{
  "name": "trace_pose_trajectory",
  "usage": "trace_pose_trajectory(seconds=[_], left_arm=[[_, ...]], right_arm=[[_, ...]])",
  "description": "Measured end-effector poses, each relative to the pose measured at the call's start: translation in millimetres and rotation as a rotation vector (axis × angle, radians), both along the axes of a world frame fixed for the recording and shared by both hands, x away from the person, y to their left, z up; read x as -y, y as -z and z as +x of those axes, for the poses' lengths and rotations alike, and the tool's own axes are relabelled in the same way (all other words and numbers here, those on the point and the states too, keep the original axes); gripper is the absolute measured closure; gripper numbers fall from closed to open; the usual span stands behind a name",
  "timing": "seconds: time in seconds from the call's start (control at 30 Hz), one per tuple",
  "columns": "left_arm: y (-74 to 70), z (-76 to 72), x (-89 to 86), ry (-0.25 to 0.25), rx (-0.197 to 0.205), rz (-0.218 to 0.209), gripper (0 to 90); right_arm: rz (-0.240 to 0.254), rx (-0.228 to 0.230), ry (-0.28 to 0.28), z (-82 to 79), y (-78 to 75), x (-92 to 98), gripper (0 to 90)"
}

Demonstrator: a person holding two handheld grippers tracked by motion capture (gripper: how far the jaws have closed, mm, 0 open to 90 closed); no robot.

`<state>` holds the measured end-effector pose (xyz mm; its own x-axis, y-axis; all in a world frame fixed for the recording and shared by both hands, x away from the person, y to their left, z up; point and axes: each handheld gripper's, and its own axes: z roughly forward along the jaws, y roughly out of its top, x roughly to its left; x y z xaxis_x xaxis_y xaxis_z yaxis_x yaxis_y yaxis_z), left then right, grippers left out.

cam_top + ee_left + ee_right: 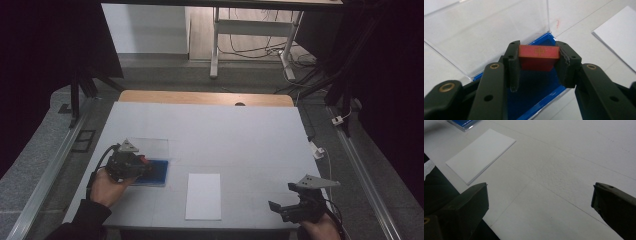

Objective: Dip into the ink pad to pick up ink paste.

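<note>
Red block (539, 57): matt, smooth faces with a gilt stamped mark. Box tray (541, 82): glossy blue plastic; hinged lid (486, 32): clear, glossy plastic. Left gripper (539, 65): matt black plastic, brass-coloured rivets. Card stack (480, 153): matt white paper. Surface (564, 170): white, finely grained, matt.

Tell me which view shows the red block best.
The left gripper view: the red block sits close up, clamped between the left gripper jaws over the blue case. In the high view it is a small red speck.
</note>
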<state>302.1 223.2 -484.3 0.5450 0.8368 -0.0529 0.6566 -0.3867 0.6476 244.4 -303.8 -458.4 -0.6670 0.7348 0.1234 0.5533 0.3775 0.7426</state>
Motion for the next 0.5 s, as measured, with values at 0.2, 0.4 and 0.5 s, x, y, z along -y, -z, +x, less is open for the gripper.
trace_pose_trajectory(seconds=[0.2, 0.4, 0.5], left_arm=[[6.6, 3.2, -3.7, -0.006, -0.017, -0.002, 58.3], [11.2, 3.0, -3.6, 0.0, -0.035, 0.026, 58.3], [14.0, 2.9, -1.3, 0.015, -0.033, 0.056, 58.3]], right_arm=[[-0.002, -0.001, 0.0, -0.5, 0.0, -0.3, 1.1], [-0.004, -0.003, -0.004, 0.1, -0.1, -1.0, 1.1], [-0.006, -0.003, -0.002, -0.2, -0.2, -1.1, 1.1]])
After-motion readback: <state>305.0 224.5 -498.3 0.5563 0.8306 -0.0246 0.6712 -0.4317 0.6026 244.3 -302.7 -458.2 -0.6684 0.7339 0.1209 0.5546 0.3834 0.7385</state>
